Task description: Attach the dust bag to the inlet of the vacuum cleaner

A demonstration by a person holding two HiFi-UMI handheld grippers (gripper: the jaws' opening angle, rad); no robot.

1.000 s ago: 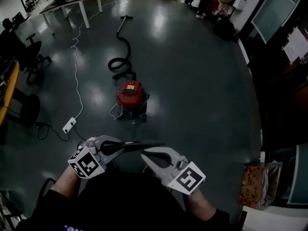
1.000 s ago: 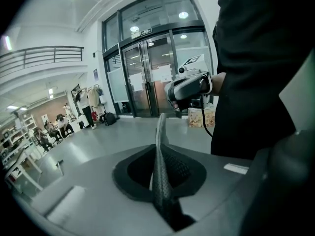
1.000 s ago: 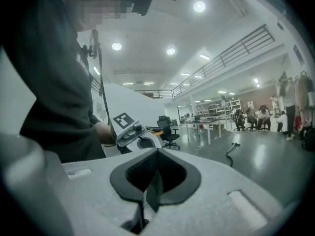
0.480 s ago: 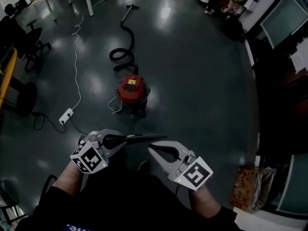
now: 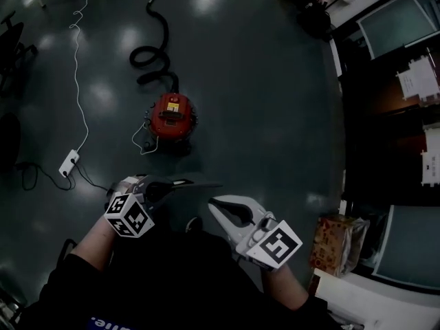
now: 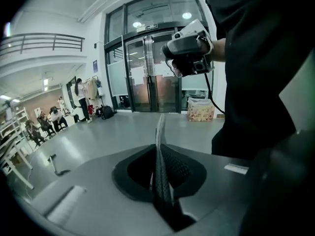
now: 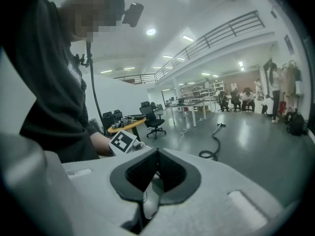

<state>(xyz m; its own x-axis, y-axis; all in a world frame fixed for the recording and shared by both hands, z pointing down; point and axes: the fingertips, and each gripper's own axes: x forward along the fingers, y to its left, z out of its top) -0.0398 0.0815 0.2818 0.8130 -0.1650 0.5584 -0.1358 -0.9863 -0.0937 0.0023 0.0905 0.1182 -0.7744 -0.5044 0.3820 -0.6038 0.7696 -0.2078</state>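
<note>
The red vacuum cleaner (image 5: 172,115) stands on the dark floor, well ahead of both grippers, with its black hose (image 5: 154,52) curling away behind it. My left gripper (image 5: 167,187) is shut on a flat dark dust bag (image 5: 199,183), which sticks out to the right. In the left gripper view the dust bag (image 6: 159,146) shows edge-on, pinched between the jaws of my left gripper (image 6: 158,168). My right gripper (image 5: 214,205) is beside it, shut and empty. The right gripper view shows the right gripper (image 7: 156,173) with its jaws together and the hose (image 7: 212,142) far off.
A white power strip (image 5: 69,163) and its cable (image 5: 77,81) lie on the floor left of the vacuum. A patterned box (image 5: 335,243) sits at the right by dark cabinets (image 5: 385,95). Office chairs (image 7: 153,123), tables and people are far back.
The head view has swung and moved forward, so the vacuum now sits further left. Both grippers travelled along and dropped a little. The left still holds the bag and the right stays shut.
</note>
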